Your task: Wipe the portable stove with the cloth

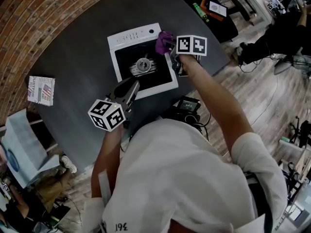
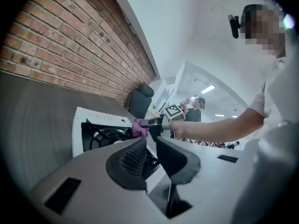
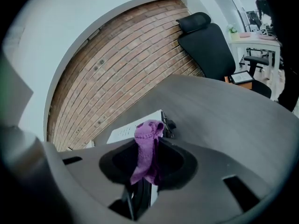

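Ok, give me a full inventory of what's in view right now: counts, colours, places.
portable stove: one, white frame with black top, on the table in front of the person
burner: one, silver, middle of the stove
cloth: one, purple, at the stove's far right corner
printed packet: one, white with red and blue print, at the table's left edge
table: one, dark grey
office chair: one, black, beyond the table
brick wall: one, red-brown, behind the table
left gripper: one, grey, open and empty, by the stove's near left corner
right gripper: one, grey, shut on the cloth
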The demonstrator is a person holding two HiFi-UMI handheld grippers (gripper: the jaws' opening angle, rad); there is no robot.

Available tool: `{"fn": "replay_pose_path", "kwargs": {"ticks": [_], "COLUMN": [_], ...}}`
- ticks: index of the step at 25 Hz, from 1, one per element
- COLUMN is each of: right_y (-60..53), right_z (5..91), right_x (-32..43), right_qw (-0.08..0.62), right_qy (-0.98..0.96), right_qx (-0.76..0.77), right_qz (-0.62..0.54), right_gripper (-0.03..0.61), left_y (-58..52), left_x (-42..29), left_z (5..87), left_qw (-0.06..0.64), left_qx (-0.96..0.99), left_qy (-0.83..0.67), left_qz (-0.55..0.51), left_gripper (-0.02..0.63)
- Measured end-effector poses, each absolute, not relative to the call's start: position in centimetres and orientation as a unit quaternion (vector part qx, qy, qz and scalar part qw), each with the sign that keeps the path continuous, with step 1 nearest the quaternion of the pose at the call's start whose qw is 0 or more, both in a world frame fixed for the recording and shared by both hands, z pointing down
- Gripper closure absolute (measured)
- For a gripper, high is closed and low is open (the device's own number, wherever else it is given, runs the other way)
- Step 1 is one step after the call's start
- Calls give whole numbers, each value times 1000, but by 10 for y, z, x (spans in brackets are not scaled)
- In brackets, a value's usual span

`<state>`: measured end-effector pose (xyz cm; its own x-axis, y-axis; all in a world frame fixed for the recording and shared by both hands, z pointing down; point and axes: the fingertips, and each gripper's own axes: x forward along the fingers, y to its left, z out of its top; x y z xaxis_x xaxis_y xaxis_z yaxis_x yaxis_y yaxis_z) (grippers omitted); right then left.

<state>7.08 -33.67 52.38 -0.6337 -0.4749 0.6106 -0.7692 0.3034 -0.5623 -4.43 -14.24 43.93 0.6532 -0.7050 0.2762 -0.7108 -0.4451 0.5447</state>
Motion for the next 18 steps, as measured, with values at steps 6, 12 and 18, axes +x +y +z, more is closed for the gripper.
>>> {"fn": "replay_pose_path", "kwargs": {"ticks": [6,12,18], "right_y": [-317,-302,-288], "right_z": [531,532,533], "right_x": [70,63,67], "right_qw": [173,196,226], "right_qy": [-789,-804,-813], "right_qx": [394,386,379], "right_qz": [437,409,381], "right_gripper": [472,472,472], "left_y": [-133,-130,-125], "left_x": [-43,-44,-40], "left_z": [444,443,444], "left_qw": [332,331,333], "left_qx": [849,853,858], "left_qy": [-411,-403,-392], "left_qz": [4,1,-2], "left_gripper": [551,551,551]}}
